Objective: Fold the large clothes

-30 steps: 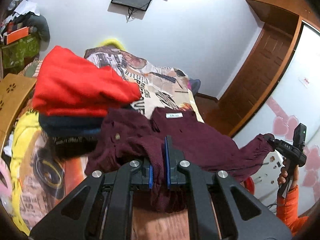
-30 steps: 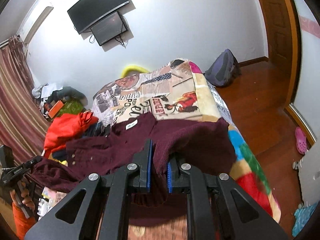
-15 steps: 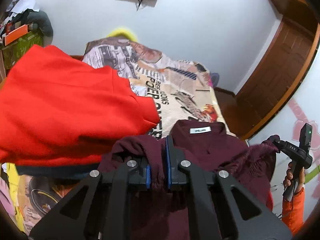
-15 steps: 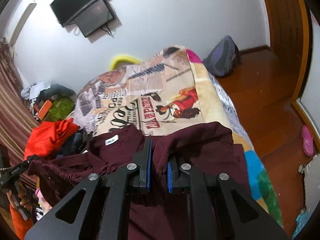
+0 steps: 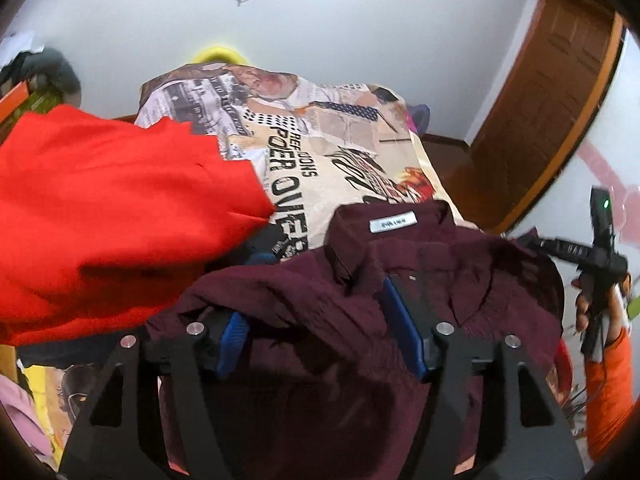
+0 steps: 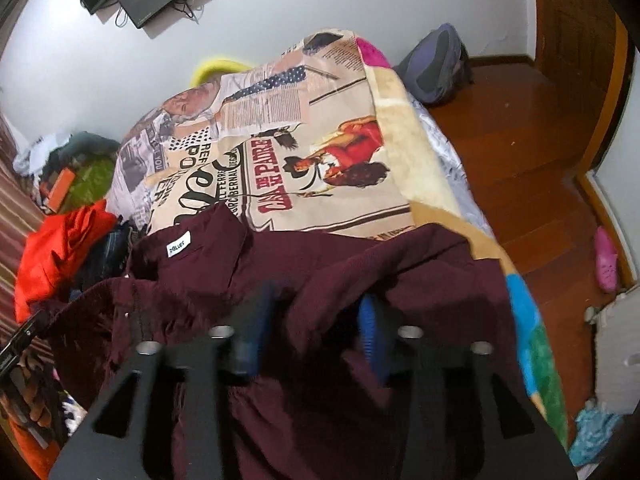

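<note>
A dark maroon shirt (image 5: 404, 264) with a white neck label lies on the near end of a bed with a printed blanket (image 5: 320, 152). My left gripper (image 5: 316, 320) is open, its blue-padded fingers spread over loose folds of the shirt's left side. My right gripper (image 6: 312, 320) is open too, fingers wide apart over the shirt (image 6: 320, 264) on its right side. Cloth drapes loosely between both pairs of fingers. The right gripper also shows at the right edge of the left wrist view (image 5: 568, 248).
A pile of clothes topped by a red garment (image 5: 112, 216) sits left of the shirt, also in the right wrist view (image 6: 60, 248). Wooden floor (image 6: 520, 152) with a backpack (image 6: 436, 64) and pink slipper lies right of the bed. A door stands at right.
Both grippers were shut on the maroon shirt and carried it forward onto the bed. Now both have opened and the shirt has dropped loose onto the blanket.
</note>
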{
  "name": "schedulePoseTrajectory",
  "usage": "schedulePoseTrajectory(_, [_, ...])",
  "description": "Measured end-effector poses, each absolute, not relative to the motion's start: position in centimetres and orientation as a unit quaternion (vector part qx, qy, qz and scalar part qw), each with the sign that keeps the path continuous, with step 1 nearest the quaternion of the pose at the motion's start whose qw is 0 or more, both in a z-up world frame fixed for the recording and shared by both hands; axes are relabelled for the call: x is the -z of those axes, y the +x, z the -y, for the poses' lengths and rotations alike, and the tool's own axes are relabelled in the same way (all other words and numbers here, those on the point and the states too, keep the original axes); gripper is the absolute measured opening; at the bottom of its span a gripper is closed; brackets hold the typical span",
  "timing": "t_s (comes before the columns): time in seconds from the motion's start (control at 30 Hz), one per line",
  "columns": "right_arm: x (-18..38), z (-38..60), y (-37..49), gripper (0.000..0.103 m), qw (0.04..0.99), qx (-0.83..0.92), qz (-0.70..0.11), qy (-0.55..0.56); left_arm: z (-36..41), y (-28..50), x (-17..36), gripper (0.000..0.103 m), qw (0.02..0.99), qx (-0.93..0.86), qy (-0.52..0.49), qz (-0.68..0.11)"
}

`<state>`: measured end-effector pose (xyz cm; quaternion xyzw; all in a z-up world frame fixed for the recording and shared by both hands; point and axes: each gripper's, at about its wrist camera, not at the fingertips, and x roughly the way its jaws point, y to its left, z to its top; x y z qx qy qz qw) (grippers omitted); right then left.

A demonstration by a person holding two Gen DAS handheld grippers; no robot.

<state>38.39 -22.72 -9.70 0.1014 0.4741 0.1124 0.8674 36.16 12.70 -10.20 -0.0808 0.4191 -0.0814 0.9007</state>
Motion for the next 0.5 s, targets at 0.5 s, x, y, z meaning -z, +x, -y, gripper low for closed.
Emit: schedulePoseTrajectory(0.5, [4.5, 17.8, 29.8, 0.057, 0.904, -0.137, -0.403, -0.039, -14.9, 28.0, 8.4, 0.089, 0.924, 0.018, -0.074, -0.374])
